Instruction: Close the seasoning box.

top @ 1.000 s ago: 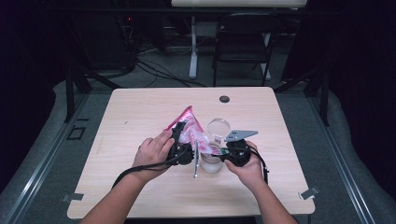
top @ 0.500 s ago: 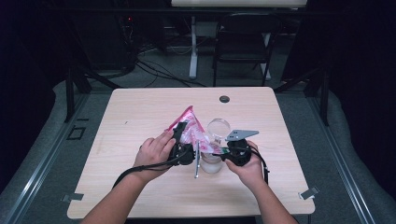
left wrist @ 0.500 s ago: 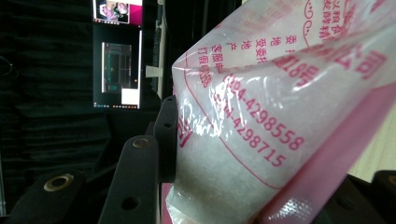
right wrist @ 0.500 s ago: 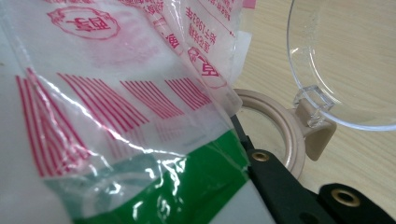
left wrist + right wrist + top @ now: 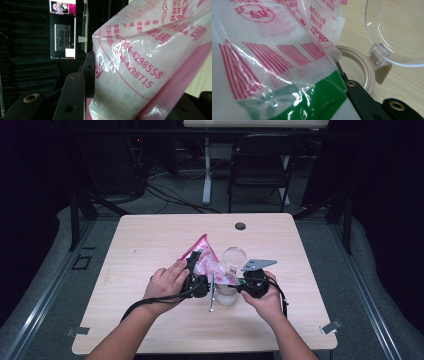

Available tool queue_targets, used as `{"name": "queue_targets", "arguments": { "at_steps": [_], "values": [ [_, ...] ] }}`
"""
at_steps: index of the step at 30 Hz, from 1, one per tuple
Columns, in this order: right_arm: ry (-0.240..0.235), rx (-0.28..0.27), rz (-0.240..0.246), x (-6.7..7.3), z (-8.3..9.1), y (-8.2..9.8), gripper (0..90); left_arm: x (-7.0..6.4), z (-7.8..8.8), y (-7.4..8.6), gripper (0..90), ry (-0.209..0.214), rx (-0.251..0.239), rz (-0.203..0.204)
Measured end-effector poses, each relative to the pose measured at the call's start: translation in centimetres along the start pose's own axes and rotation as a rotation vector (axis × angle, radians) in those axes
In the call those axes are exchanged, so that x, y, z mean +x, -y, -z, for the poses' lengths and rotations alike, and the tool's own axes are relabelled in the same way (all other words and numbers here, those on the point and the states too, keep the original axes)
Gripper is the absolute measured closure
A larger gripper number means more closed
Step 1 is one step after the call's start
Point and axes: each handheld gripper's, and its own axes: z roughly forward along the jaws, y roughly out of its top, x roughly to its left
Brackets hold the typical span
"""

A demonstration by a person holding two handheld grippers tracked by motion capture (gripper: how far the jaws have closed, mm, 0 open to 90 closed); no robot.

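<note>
Presently: both tools clamped on pink bag (image 5: pixel 204 256), left tool (image 5: pixel 196 270) and right tool (image 5: pixel 239 282), bag tilted over jar (image 5: pixel 227 292).

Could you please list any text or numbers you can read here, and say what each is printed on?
"394-4298558" on the bag.
"4298715" just below it, same bag.
"1963" on the bag's clear side.
Chinese characters and a round red seal on the bag: too blurred to read.
Monitor text: too small to read.
</note>
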Motion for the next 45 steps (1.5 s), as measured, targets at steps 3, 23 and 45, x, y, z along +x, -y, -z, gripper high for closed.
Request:
{"name": "queue_targets", "arguments": {
  "at_steps": [3, 23, 45],
  "values": [
    [-0.003, 0.0, 0.001, 0.03, -0.06, 0.02, 90.0, -0.01, 0.06, 0.02, 63.0, -0.004, 0.0, -0.002],
    [-0.009, 0.017, -0.002, 0.2, -0.27, 0.1, 90.0, 0.19, 0.36, -0.03, 62.7, -0.01, -0.005, -0.025],
    [-0.003, 0.006, -0.012, -0.07, 0.01, 0.14, 90.0, 0.51, 0.51, -0.68, 63.0, -0.02, -0.009, -0.061]
  ]
}}
